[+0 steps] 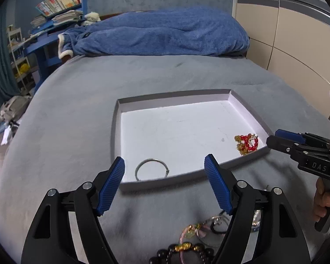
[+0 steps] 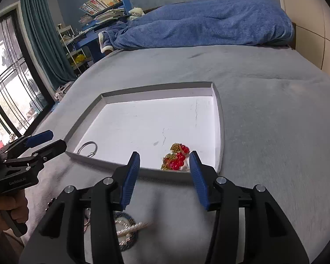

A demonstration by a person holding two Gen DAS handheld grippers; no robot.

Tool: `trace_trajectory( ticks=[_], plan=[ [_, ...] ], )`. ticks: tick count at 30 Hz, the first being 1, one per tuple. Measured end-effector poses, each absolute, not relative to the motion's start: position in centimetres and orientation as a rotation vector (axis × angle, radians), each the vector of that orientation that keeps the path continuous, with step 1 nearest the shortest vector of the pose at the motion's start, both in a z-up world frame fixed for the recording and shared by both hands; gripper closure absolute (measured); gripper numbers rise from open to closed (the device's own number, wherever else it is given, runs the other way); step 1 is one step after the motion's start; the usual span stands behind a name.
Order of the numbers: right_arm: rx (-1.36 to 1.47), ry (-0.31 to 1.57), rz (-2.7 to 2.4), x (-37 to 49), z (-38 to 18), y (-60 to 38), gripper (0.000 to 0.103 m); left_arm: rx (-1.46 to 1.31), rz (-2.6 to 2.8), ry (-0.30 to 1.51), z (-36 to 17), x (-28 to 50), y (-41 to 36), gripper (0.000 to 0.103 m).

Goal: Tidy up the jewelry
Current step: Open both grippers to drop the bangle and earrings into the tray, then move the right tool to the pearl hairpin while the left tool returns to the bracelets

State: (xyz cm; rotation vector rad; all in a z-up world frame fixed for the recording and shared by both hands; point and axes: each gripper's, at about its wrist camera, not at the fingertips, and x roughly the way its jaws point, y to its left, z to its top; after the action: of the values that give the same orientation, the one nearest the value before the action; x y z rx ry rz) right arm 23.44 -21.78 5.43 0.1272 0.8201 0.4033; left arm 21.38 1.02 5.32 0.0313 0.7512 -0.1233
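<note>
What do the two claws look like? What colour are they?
Both claws match. The left claw and right claw have shiny black plastic arms, round silver bolts, and blue ribbed pads on their fingers. Seen from the side, the right one has raised "DAS" lettering and the left one small white writing.

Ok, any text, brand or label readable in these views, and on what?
"DAS" – on the black body of the right gripper, left wrist view.
"GenRobot.AI" – small and soft, on the left gripper body, right wrist view.
Book spines on the blue shelf: too blurred to read.
</note>
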Motion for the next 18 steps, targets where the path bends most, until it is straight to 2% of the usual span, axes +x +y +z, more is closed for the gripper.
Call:
trace_trajectory(
  ticks=[2,15,18],
  plan=[
    [0.133,0.816,0.405,22.8,5.7,-21.9,0.05,0.022,-0.115,0.755,5.3,20.9,1.3,0.027],
    [0.137,0.827,0.423,18.0,6.0,-22.5,0.048,0.018,-0.14,0.747,6.2,14.0,1.1,0.027],
    [0.151,0.836,0.433,17.0,6.0,-22.5,0.044,0.034,-0.148,0.747,6.1,13.1,0.9,0.027]
  ],
)
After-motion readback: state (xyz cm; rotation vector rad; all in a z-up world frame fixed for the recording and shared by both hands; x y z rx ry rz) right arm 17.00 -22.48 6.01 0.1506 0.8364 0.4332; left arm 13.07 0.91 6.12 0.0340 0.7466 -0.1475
